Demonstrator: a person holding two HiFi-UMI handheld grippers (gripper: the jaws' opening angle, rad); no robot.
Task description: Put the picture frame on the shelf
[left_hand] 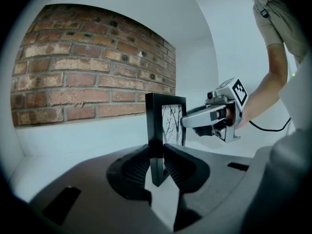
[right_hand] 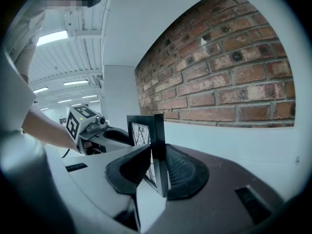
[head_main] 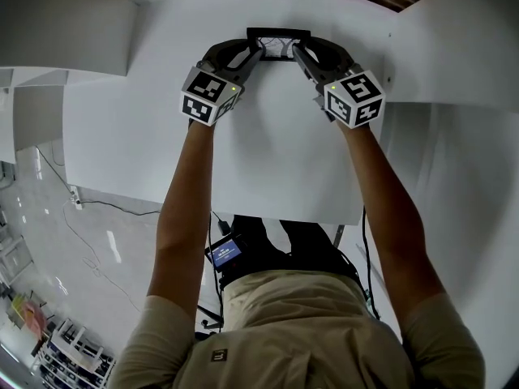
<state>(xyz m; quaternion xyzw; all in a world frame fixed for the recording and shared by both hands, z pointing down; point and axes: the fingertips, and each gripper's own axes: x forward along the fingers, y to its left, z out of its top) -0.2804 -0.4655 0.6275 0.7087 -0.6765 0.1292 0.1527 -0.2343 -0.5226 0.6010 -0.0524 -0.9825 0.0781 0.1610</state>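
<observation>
A white shelf (head_main: 276, 160) runs back to a red brick wall (left_hand: 87, 77), with a white side panel (head_main: 65, 23) to the left. The left gripper (left_hand: 157, 165) has its ribbed pads closed on one side edge of a black picture frame (left_hand: 165, 126). The right gripper (right_hand: 157, 172) pinches the opposite edge in the same way. The frame stands upright between them at the back of the shelf, close to the wall, its print of bare branches facing the person. Whether its bottom edge rests on the shelf or hangs just above cannot be told.

The task looks nearly done: the frame is in place over the shelf. What seems left is settling it, opening both grips and drawing back. Nothing on the shelf stands in the way; only the wall is close behind. Far below, a cable (head_main: 89, 217) trails across the pale floor
</observation>
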